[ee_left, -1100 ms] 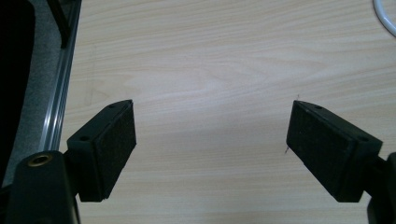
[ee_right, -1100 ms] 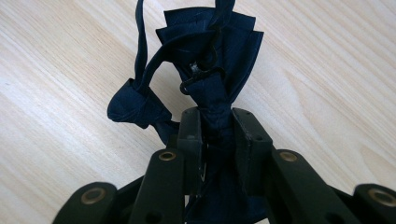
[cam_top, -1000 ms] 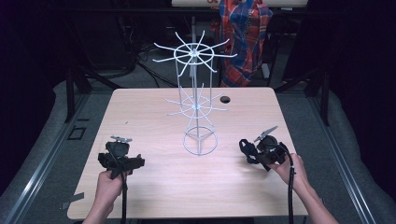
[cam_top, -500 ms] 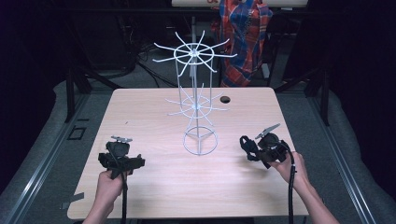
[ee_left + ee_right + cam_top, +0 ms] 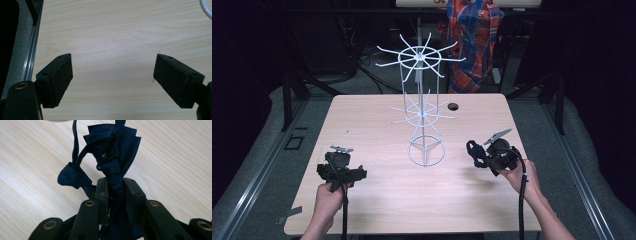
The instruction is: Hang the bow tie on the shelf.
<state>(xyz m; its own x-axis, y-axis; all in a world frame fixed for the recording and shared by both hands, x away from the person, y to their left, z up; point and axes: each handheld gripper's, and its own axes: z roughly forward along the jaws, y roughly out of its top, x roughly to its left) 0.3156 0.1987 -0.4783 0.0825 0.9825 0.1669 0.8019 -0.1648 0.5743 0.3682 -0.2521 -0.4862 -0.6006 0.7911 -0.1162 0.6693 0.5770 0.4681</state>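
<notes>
On the near right of the wooden table [image 5: 377, 125], the right gripper [image 5: 477, 155] pinches a dark navy bow tie [image 5: 112, 152], jaws pressed tight on its middle, pleated fabric fanning out beyond the tips; a thin strap [image 5: 74, 142] with a small clasp loops off to one side. Tie is held just above the tabletop, near the round base of the white wire rack [image 5: 422, 100], which stands mid-table with two tiers of radiating hooks, all of them bare. Left gripper [image 5: 112, 72] sits at the near left, jaws spread wide over bare wood, nothing between them, well apart from rack and tie. Step in hand, as I judge it: carrying the tie toward the rack for hanging. Next move likely calls for lifting to hook height and getting the strap loop, not the bow, over a prong; the idle left gripper may need to spread the loop or steady the light rack against tipping
</notes>
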